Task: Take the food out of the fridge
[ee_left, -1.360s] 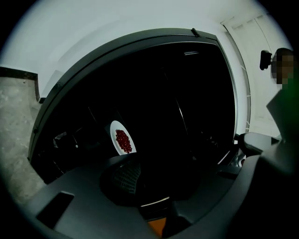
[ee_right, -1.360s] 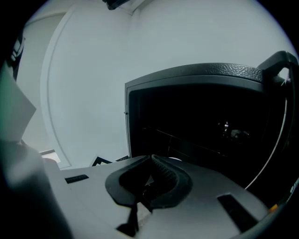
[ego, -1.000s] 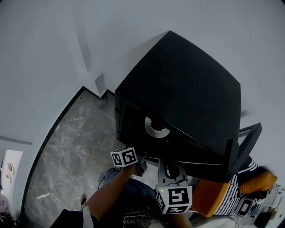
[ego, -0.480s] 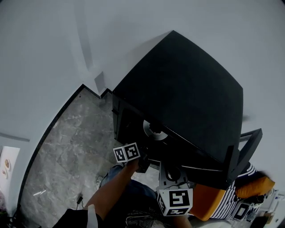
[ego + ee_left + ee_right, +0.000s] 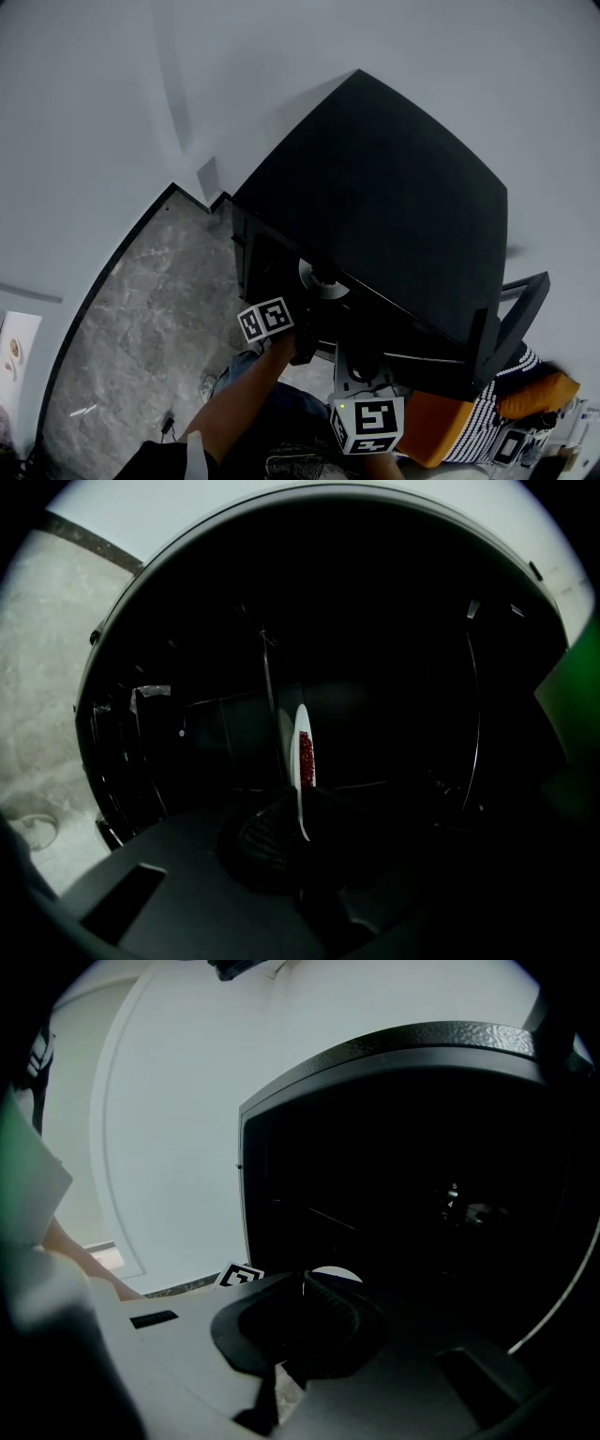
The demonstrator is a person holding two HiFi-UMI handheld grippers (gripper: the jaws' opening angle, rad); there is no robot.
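"Inside the black fridge (image 5: 394, 206), where is the food?"

"On a white plate (image 5: 300, 719), near the front of the open compartment. The food (image 5: 306, 757) is a small red heap lying on that plate. In the left gripper view I see the plate edge-on."

"And your left gripper?"

"My left gripper (image 5: 298, 810) has just been closing its jaws. The near rim of the plate is between them, and they are now clamped on that rim. The plate has not left the fridge."

"The right one?"

"My right gripper (image 5: 303, 1283) hangs just beside the left, in front of the fridge opening. Its jaws are pressed together with nothing between them. Past their tips I see a sliver of the white plate in the dark interior."

"The door?"

"The fridge door (image 5: 514, 314) stands swung open, at the right in the head view. The fridge stands on a grey marbled floor (image 5: 141, 319) against a white wall (image 5: 94, 94). The inside is too dark for me to make out the shelves."
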